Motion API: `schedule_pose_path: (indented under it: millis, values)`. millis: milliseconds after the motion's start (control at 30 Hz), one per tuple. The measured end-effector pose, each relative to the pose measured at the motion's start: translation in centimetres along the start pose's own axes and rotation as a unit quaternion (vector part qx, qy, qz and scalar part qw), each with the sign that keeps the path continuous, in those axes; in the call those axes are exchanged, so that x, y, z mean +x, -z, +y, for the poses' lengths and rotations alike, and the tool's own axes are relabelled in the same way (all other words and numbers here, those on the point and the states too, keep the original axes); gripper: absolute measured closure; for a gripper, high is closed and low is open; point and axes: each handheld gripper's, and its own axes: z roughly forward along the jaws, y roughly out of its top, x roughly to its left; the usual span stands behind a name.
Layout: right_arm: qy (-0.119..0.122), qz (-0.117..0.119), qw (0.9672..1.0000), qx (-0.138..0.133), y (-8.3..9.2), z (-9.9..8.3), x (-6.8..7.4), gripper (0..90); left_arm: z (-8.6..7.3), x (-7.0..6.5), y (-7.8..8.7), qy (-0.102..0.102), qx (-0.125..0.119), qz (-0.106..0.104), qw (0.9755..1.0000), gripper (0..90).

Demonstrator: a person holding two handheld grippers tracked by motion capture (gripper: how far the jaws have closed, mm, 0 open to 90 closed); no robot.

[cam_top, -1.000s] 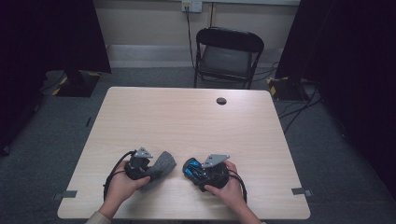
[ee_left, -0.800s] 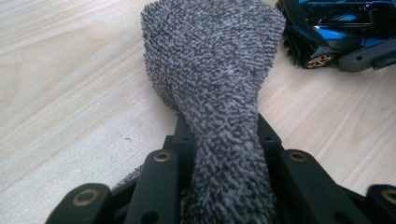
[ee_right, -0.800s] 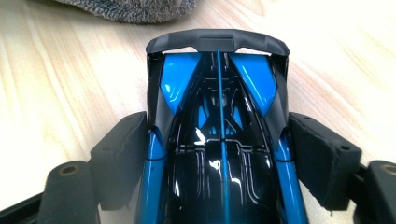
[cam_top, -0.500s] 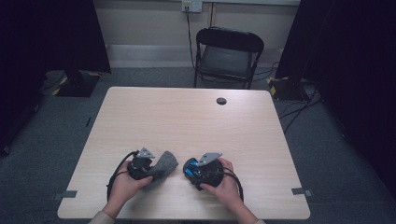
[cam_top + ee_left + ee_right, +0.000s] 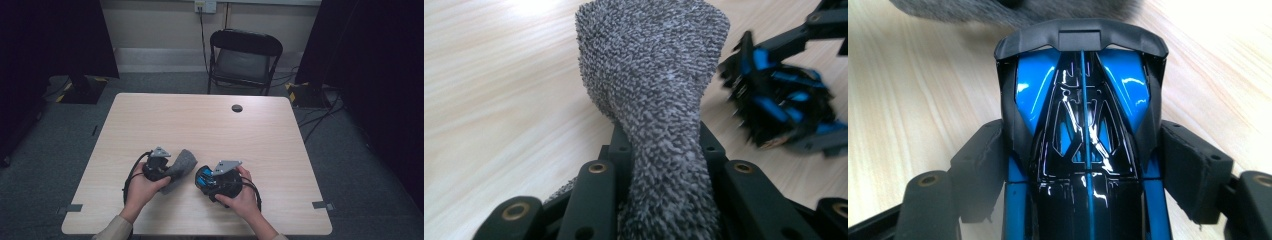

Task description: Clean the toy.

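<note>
Moved: left tongs (image 5: 172, 169) carry grey cloth (image 5: 181, 164) right, nearer the car.
Right tongs (image 5: 202, 178): gripping blue-black toy car (image 5: 1083, 145).
Relation: cloth just left of car.

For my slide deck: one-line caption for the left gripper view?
Left gripper clamps a grey terry cloth above the wooden table, facing a blue-and-black toy car.

Grey fuzzy cloth (image 5: 659, 75) beside glossy blue-black toy car (image 5: 1083, 145).

One cloth (image 5: 181, 166), one toy car (image 5: 203, 176)
</note>
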Motion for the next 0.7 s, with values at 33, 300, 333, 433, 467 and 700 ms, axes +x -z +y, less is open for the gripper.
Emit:
schedule_pose_path:
  millis: [33,300,333,433,467,700]
  values:
    - [-0.001,0.000,1.0000,-0.003,0.0,0.0,0.0,25.7,0.3,-0.3,-0.4,-0.005,0.002,0.002,1.0000,69.8]
    - [-0.008,0.010,0.9999,-0.011,0.0,-0.3,-0.3,25.6,1.2,-2.2,-1.7,-0.047,0.030,-0.024,0.9982,70.6]
    - [-0.009,0.006,0.9999,-0.009,0.0,-0.4,-0.4,25.6,1.2,-2.2,-1.6,-0.046,0.030,-0.026,0.9982,70.7]
    - [-0.013,0.003,0.9999,-0.009,0.0,-0.5,-0.5,25.6,0.9,-2.3,-1.3,-0.054,0.030,-0.031,0.9976,70.8]
    - [-0.013,0.004,0.9999,-0.010,0.0,-0.5,-0.5,25.6,0.8,-2.3,-1.2,-0.055,0.031,-0.031,0.9975,70.8]
    - [-0.024,-0.005,0.9996,-0.012,0.1,-0.5,-1.0,25.6,-0.2,-2.0,0.3,-0.060,0.037,-0.043,0.9966,70.9]
